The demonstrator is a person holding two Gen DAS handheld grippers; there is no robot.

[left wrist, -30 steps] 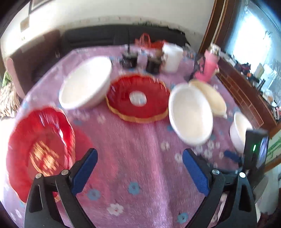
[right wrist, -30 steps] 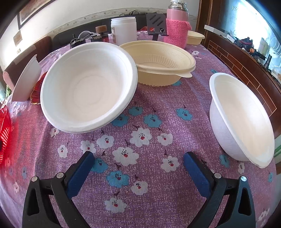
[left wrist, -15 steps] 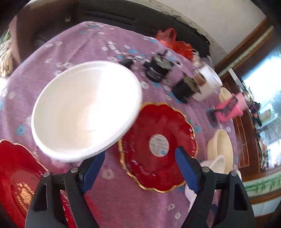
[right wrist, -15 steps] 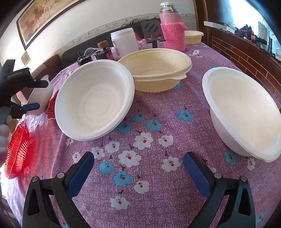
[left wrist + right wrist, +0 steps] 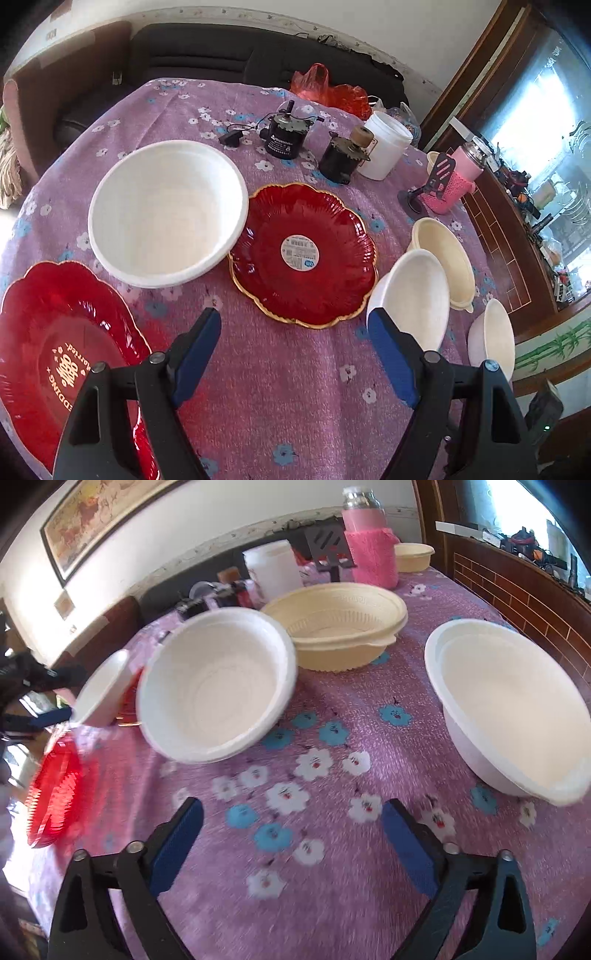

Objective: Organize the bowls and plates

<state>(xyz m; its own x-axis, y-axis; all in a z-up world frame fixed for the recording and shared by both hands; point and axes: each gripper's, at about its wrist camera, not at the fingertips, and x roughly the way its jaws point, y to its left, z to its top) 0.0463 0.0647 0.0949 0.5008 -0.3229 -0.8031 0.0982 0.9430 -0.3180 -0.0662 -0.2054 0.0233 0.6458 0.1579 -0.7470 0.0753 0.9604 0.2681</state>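
Note:
In the left wrist view my left gripper [image 5: 293, 328] is open and empty above the purple flowered cloth. A red gold-rimmed plate [image 5: 303, 254] lies just ahead of it, a big white bowl [image 5: 166, 214] to its left, and another red plate [image 5: 62, 354] at the near left. A white bowl [image 5: 413, 302], a cream bowl [image 5: 448, 254] and a further white bowl [image 5: 495, 339] sit on the right. In the right wrist view my right gripper [image 5: 291, 819] is open and empty. A white bowl [image 5: 218, 690], the cream bowl [image 5: 340, 631] and a white bowl [image 5: 509, 709] lie ahead.
Two black motors [image 5: 284, 136], a white jar [image 5: 384, 147], a pink-sleeved bottle [image 5: 458, 177] and a small black stand [image 5: 436, 177] stand at the table's far side. A dark sofa [image 5: 221, 55] is behind. A wooden ledge [image 5: 517, 579] runs along the right.
The left gripper has pulled back and swung right, so the red plate now lies centred ahead. The right gripper has risen and tilted slightly; its bowls appear a little farther off.

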